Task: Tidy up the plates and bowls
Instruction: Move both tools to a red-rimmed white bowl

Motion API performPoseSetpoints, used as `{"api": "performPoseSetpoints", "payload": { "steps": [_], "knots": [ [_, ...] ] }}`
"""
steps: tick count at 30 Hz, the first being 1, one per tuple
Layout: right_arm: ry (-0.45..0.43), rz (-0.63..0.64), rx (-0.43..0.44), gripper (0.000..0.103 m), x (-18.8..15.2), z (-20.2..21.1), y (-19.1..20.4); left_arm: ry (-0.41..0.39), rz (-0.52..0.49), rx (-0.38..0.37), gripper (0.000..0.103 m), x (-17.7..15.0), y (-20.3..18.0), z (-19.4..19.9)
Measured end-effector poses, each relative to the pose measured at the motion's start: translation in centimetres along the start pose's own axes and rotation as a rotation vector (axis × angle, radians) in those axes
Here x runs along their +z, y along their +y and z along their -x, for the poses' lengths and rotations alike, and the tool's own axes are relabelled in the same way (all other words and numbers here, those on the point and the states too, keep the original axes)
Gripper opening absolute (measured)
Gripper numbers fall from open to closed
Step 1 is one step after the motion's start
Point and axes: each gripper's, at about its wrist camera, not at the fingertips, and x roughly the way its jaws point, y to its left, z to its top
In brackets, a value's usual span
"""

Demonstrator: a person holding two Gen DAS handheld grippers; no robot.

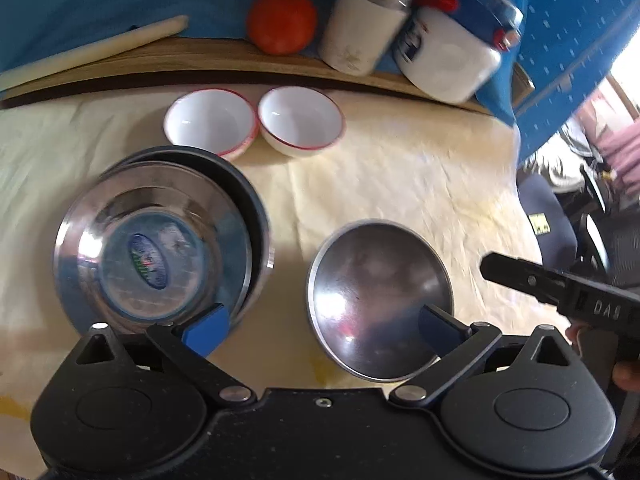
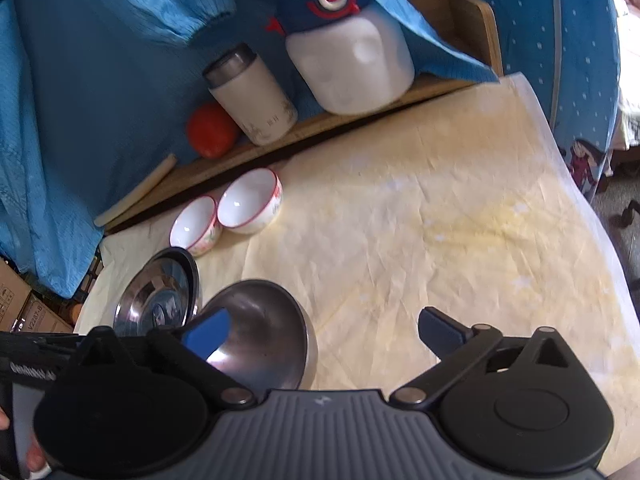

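A steel bowl with a blue sticker inside rests in a dark-rimmed plate on the left. A second, plain steel bowl sits alone on the cloth to its right. Two white bowls with red rims stand side by side further back. My left gripper hangs open above the gap between the steel bowls, holding nothing. In the right wrist view my right gripper is open and empty, its left finger over the plain steel bowl. The stickered bowl and white bowls lie beyond.
A cream cloth covers the table. On a wooden ledge behind stand a red ball, a white flask, a white jug with a blue lid and a pale stick. Blue fabric hangs behind; a chair is at right.
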Motion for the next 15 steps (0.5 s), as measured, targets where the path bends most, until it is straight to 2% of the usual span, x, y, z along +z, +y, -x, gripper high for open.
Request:
{"api": "performPoseSetpoints", "payload": {
  "steps": [8,11,15],
  "knots": [
    [-0.06,0.02,-0.003,0.103,0.2,-0.5,1.7,-0.066,0.045,0.087,0.102,2.3,4.3,1.2],
    [-0.075,0.057,0.014,0.103,0.8,-0.9,3.0,-0.093,0.091,0.091,0.102,3.5,6.5,0.9],
    [-0.034,0.076,0.046,0.103,2.2,-2.2,5.3,-0.101,0.115,0.091,0.102,5.5,8.8,0.0]
  ]
}}
